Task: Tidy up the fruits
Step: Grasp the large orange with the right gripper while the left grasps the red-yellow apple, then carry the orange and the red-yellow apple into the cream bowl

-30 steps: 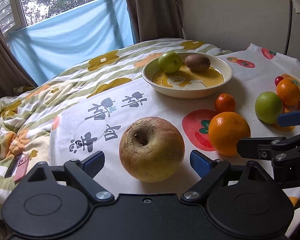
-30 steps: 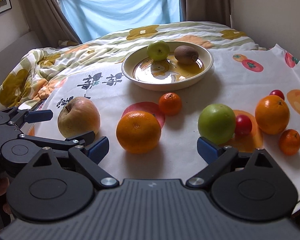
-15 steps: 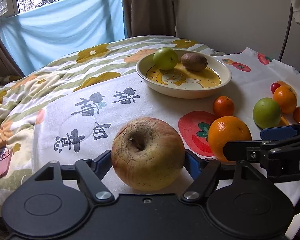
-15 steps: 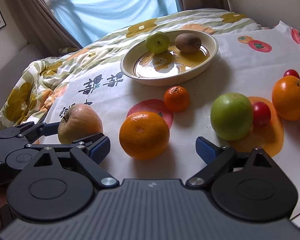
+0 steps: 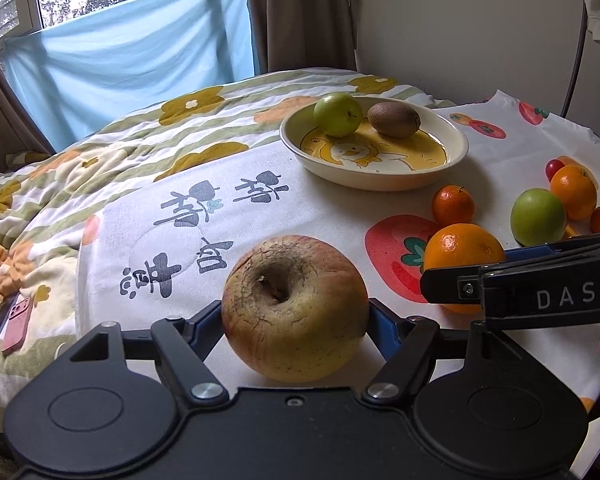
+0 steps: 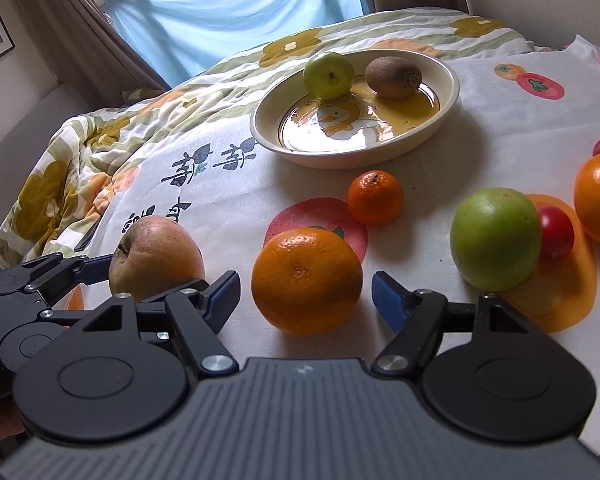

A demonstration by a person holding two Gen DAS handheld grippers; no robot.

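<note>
Comparing against the view a second ago, I note that the left gripper (image 5: pixel 294 330) has closed in: its blue pads then stood clear on either side of the apple (image 5: pixel 295 309) and now press on both flanks, so it grips the apple. The right gripper (image 6: pixel 305 294) has advanced on the orange (image 6: pixel 307 280); its jaws are closing with the orange between them, a gap still showing at each pad.

The apple sits at lower centre of the left view, on the white cloth (image 5: pixel 260 216). Its skin is wrinkled and cracked, red over yellow, stem hollow facing up.

The orange sits at lower centre of the right view, smooth and bright.

The bowl (image 5: pixel 456 152) lies at upper centre and holds a small green fruit (image 5: pixel 338 114) and a kiwi (image 5: pixel 394 119), side by side. A mandarin (image 6: pixel 375 198) lies between orange and bowl. At right, a green apple (image 6: pixel 496 238) touches a cherry tomato (image 6: pixel 556 232). A phone (image 5: pixel 16 324) lies at far left on the quilt. In the left view the right gripper's arm crosses the orange's lower half.
</note>
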